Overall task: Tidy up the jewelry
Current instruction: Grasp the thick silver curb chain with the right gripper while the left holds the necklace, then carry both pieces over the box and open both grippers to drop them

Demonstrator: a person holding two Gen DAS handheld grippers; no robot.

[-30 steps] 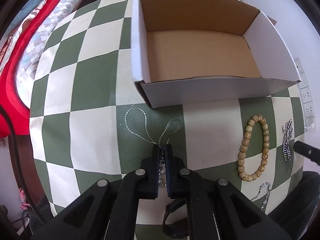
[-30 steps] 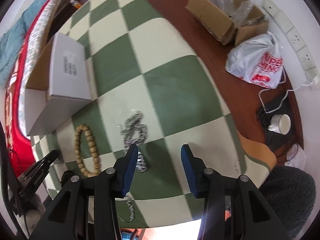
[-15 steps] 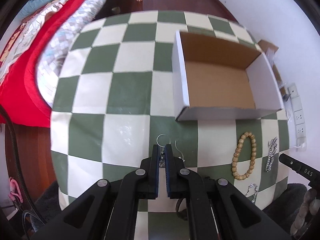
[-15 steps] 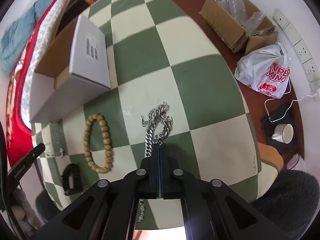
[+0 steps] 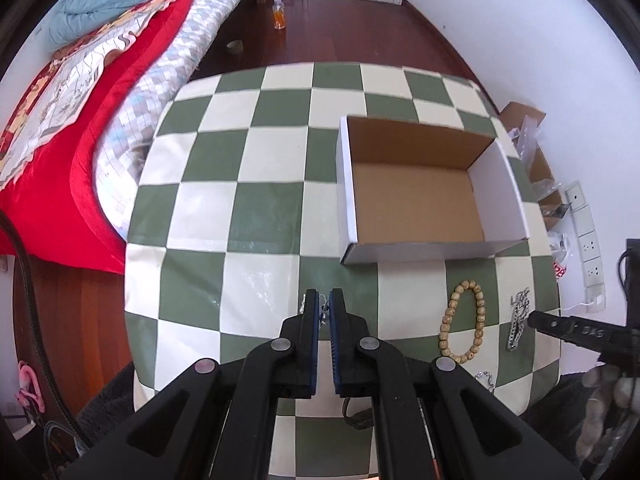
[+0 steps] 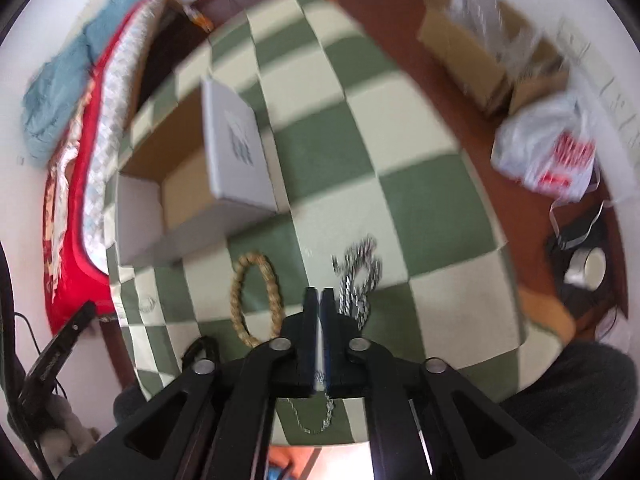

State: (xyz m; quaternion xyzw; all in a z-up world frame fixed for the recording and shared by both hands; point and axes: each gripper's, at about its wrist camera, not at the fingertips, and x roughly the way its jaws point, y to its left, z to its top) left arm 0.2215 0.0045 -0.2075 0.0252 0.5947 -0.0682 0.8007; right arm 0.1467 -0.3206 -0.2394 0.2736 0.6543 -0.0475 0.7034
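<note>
My left gripper (image 5: 324, 300) is shut on a thin silver necklace (image 5: 322, 312), held high above the checked table (image 5: 240, 208); only a bit of chain shows between the fingers. The open cardboard box (image 5: 416, 200) stands empty ahead to the right. A wooden bead bracelet (image 5: 462, 326) and a heavy silver chain (image 5: 518, 320) lie on the table at the right. My right gripper (image 6: 318, 296) is shut, with the heavy silver chain (image 6: 358, 280) just right of its tips; whether it grips the chain I cannot tell, the view is blurred. The bead bracelet (image 6: 256, 296) lies to its left.
A bed with a red cover (image 5: 60, 120) runs along the table's left side. Another thin chain (image 6: 316, 416) lies at the table's near edge under the right gripper. A cardboard box and a plastic bag (image 6: 548, 156) sit on the floor at the right. A wall socket strip (image 5: 586, 236) is near.
My left gripper has risen well above the table with the thin necklace. My right gripper has shut at the heavy chain and is moving, so its view is blurred.
</note>
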